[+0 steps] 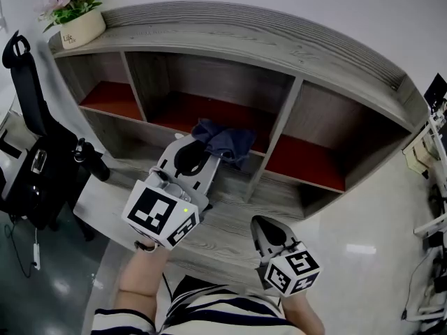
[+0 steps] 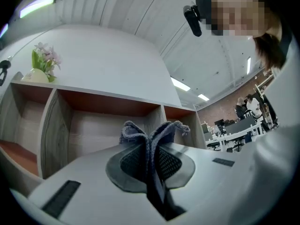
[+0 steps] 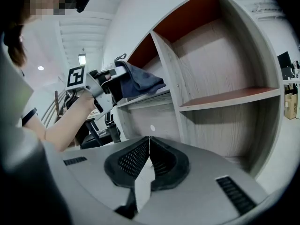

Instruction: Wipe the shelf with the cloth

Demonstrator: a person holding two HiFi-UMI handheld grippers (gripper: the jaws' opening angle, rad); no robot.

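A dark blue cloth [image 1: 225, 142] is bunched at the front edge of the shelf's [image 1: 230, 51] middle compartment, on its red board. My left gripper [image 1: 192, 152] is shut on the cloth; in the left gripper view the cloth [image 2: 151, 142] stands pinched between the jaws and fans out above them. In the right gripper view the cloth [image 3: 138, 81] hangs over the shelf edge, held by the left gripper [image 3: 115, 86]. My right gripper [image 1: 267, 233] is shut with nothing in it, low in front of the shelf's right side; its tips [image 3: 149, 139] touch.
A flower pot [image 1: 78, 21] stands on the shelf's top at the left end. A black office chair [image 1: 31, 155] is to the left of the shelf. The red boards of the left compartment [image 1: 108, 98] and right compartment [image 1: 307, 160] are bare.
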